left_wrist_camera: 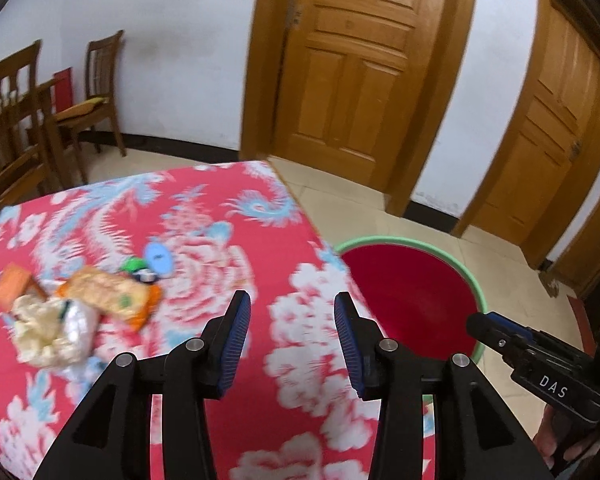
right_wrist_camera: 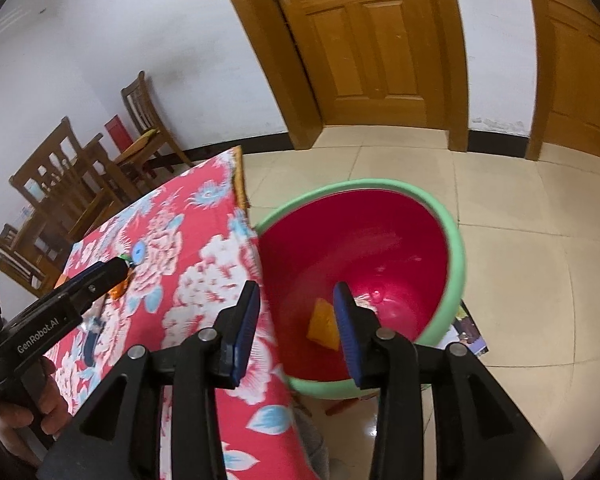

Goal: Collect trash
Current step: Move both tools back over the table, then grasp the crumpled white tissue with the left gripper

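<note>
Both tools stand with their jaws apart and nothing between the blue pads: our left tool (left_wrist_camera: 292,338) hangs over the desk (left_wrist_camera: 228,208), and our right tool (right_wrist_camera: 296,330) hangs over the basin (right_wrist_camera: 456,248). No earlier view is given, so we only tell this state.

We see the desk covered by a red cloth with white and blue flowers. Beside its right edge, on the tiled floor (right_wrist_camera: 520,200), stands the big red basin with a green rim. Inside the basin lies one orange wrapper (right_wrist_camera: 322,326), near the bottom; it is partly hidden behind the right tool's pad.

On the left part of the desk the trash lies together. A long snack packet (left_wrist_camera: 108,290) in orange and beige has its long axis running from upper left to lower right in the left wrist view. Just beside it we see a crumpled white bag (left_wrist_camera: 48,328) and a small orange box (left_wrist_camera: 14,286). A blue oval piece (left_wrist_camera: 159,258) and a green piece (left_wrist_camera: 134,266) lie behind the packet; they are too blurred to name.
</note>
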Motion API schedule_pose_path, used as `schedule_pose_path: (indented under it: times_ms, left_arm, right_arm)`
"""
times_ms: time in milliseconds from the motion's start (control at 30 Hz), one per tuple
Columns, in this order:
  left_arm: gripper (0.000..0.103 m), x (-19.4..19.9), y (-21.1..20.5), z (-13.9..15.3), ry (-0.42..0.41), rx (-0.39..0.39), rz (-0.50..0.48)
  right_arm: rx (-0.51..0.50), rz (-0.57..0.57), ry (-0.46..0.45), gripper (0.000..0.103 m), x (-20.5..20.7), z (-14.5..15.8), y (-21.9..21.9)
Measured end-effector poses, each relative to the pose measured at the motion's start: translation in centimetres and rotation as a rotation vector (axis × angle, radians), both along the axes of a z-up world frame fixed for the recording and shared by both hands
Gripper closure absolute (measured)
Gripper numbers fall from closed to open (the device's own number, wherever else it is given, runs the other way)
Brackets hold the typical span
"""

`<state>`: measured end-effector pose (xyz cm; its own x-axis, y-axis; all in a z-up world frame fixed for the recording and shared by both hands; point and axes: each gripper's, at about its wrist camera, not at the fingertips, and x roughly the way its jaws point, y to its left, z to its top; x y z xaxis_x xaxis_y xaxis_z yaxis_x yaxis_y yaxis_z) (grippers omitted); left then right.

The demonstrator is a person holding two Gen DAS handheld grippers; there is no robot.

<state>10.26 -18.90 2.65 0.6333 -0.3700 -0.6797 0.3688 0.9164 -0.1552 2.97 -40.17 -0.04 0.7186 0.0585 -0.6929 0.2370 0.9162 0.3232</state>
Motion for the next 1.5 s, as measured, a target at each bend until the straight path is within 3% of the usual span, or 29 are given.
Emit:
schedule_pose_path:
  times_ms: [733, 800, 1133, 1433, 1467, 1500]
  left_arm:
    - [0.058, -0.3, 13.1, 0.0, -0.017, 0.001, 0.327]
    - [0.053, -0.1, 13.9, -0.4, -0.012, 0.009, 0.353]
    - [0.051, 1.4, 15.5, -2.9, 0.045, 0.027, 0.402]
    - [0.051, 2.3, 16.4, -4.5, 0.076, -0.012, 0.395]
    - [0.055, 2.3, 16.5, -4.5, 0.076, -0.017, 0.393]
    - [0.069, 2.3, 16.7, -4.6, 0.077, -0.026, 0.387]
  right_arm:
    - [-0.035, 0.206, -0.014, 0.057, 4.1, 1.7, 9.1]
    - [-0.037, 0.221, -0.015, 0.056, 4.4, 1.8, 9.7]
    - [-0.053, 0.3, 0.006, 0.054, 6.2, 1.4, 13.4]
    - [-0.072, 0.369, 0.042, 0.054, 7.8, 0.6, 16.5]
    - [-0.072, 0.374, 0.045, 0.054, 8.0, 0.5, 16.8]
    - [-0.072, 0.381, 0.05, 0.054, 8.2, 0.4, 17.1]
